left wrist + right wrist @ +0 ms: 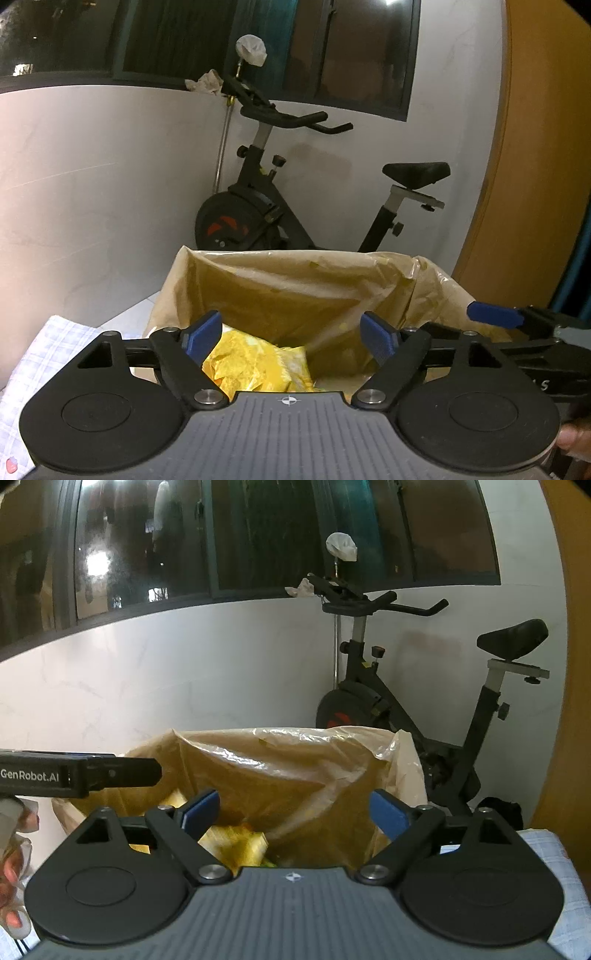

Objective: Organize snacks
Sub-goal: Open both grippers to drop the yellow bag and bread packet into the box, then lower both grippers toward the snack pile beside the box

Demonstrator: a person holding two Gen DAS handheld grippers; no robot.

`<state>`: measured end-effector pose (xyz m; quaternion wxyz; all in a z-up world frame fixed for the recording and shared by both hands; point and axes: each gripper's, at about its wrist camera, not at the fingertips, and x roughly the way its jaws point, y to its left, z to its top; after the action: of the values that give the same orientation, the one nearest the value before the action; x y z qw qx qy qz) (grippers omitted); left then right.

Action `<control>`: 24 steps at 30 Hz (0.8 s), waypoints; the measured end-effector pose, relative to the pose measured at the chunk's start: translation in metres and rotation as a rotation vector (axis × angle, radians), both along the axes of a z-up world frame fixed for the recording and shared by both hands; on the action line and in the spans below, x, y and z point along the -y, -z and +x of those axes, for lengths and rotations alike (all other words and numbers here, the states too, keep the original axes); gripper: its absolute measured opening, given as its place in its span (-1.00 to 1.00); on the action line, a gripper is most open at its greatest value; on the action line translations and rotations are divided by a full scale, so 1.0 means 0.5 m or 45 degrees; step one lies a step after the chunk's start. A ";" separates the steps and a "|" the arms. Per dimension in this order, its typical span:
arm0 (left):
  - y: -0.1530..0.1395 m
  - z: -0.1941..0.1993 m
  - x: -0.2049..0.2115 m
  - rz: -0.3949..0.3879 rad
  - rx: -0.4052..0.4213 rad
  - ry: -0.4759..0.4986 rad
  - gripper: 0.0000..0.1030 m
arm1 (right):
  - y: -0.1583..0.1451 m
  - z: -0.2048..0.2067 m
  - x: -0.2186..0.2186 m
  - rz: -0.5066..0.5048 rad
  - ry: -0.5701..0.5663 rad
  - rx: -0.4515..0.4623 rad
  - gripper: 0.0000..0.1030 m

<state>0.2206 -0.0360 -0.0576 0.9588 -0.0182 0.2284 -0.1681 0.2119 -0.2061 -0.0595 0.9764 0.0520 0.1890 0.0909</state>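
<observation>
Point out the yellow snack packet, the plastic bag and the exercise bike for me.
yellow snack packet (258, 363): left wrist view, on its crinkled top face.
plastic bag (295, 771): right wrist view, on its inner back wall.
exercise bike (415, 173): left wrist view, on its saddle.

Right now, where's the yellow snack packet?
The yellow snack packet lies inside the open plastic bag, low in both wrist views, just beyond the open left hand-held gripper.

Home rm: exercise bike (280, 206) by wall, dark window (258, 535).
</observation>
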 end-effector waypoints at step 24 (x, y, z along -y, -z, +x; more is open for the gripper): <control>0.039 -0.175 -0.039 0.013 -0.111 0.015 0.67 | 0.006 -0.192 -0.031 -0.008 0.004 0.016 0.76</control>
<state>0.1329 -0.0167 -0.0770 0.9470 -0.0192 0.2710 -0.1716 0.1161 -0.1906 -0.0627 0.9779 0.0486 0.1830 0.0889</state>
